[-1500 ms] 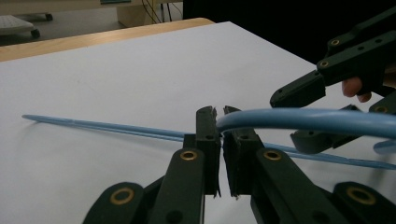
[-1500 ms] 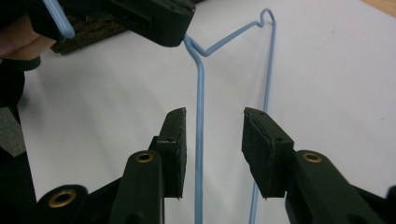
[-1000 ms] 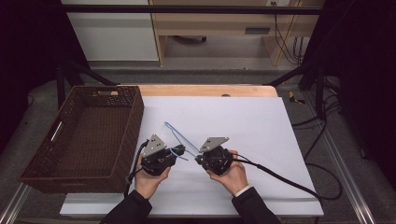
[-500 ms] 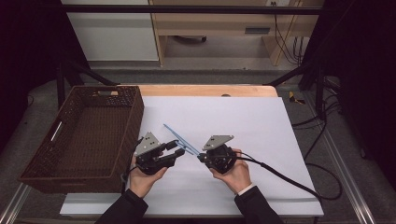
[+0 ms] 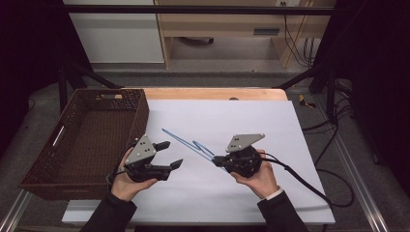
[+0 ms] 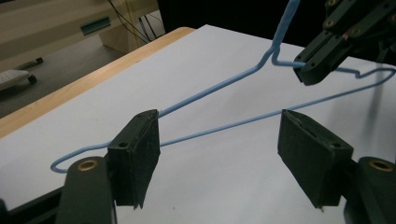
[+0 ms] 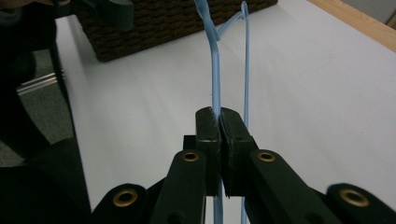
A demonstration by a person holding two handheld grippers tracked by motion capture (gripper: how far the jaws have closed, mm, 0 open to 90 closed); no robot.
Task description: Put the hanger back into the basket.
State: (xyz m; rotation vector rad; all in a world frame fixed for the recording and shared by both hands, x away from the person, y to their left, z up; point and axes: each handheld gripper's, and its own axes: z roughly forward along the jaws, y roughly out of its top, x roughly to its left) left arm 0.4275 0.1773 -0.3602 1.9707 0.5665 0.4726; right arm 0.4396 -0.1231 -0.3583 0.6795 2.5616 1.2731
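The right gripper [image 5: 217, 159] was clamped tight on a blue wire hanger [image 5: 186, 144], its jaws pressed together on one strand of the wire in the right gripper view [image 7: 214, 84]. The hanger stretched out over the white surface [image 5: 251, 121], reaching from that gripper toward the brown wicker basket [image 5: 82, 140] at the surface's left edge. The left gripper [image 5: 170, 154] was spread wide with nothing between its jaws, just beside the hanger; in the left gripper view the wire [image 6: 219, 84] ran behind its parted jaws.
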